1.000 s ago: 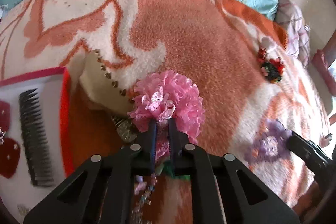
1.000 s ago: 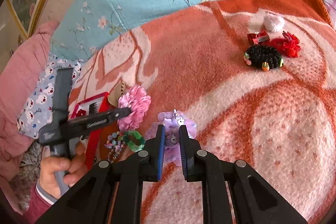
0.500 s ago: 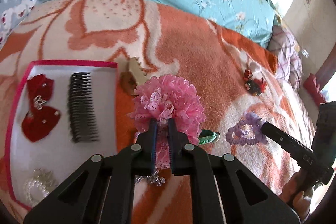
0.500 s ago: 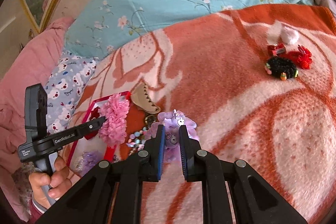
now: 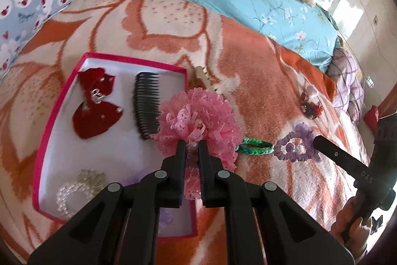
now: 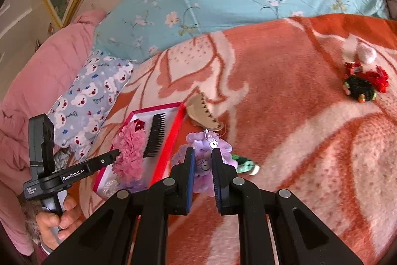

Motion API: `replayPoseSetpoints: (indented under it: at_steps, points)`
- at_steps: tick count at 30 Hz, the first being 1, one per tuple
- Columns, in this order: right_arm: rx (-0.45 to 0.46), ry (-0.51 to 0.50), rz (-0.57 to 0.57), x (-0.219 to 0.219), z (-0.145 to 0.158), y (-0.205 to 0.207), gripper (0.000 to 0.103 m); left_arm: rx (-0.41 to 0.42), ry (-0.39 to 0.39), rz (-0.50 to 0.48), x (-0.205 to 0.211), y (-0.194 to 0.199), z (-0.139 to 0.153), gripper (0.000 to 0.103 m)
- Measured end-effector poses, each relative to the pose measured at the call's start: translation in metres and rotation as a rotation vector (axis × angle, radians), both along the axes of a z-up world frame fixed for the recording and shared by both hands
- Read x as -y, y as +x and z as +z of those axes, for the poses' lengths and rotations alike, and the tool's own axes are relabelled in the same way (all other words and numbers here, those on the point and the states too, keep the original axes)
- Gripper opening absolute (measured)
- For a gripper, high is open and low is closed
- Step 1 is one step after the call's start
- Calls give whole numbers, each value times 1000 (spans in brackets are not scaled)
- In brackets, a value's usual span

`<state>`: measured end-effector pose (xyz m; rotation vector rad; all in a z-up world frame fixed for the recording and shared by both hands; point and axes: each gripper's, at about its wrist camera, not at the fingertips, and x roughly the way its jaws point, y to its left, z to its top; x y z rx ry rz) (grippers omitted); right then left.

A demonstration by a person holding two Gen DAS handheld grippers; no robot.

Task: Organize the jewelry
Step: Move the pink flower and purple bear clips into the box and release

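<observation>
So in the left wrist view, the left gripper (image 5: 191, 144) is pinching the pink lace flower (image 5: 198, 121) by its base, fingers squeezed in on it with just the frilly stuff between them. The flower is hanging right over the near-right corner of the pink-edged tray (image 5: 59, 101), partly over the black comb (image 5: 146, 104) that's lying in there with its long axis running away from the camera. Red bow (image 5: 95, 107) is sitting to the left of the comb, pearl bracelet (image 5: 74, 190) at the near-left corner, so the bare white patch in the middle of the tray is lying just left of and below the fingers. My guess is the drop is going there, meaning a small shift left and down before letting go, otherwise it's landing on the comb or the rim. Off to the right on the blanket there's a green band (image 5: 254, 145) and the purple scrunchie (image 5: 296, 147), with the other gripper's tip touching it. Switching to the right wrist view, the right gripper (image 6: 202, 160) is clamping that purple scrunchie (image 6: 207, 153), fingers closed in on both sides of it, just right of the tray's (image 6: 171, 140) right wall. The left gripper (image 6: 113, 155) is clearly the nearer one to the tray, already holding the flower (image 6: 129, 153) over it, so I'd say left goes first and right follows.
</observation>
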<state>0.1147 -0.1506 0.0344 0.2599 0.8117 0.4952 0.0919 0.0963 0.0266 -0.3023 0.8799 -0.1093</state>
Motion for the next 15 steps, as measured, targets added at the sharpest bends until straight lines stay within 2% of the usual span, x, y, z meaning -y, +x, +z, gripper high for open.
replayPoseSetpoints:
  at_steps: [15]
  points:
    - [-12, 12, 126, -74, -6, 9, 13, -16, -7, 135, -66, -22, -9, 8]
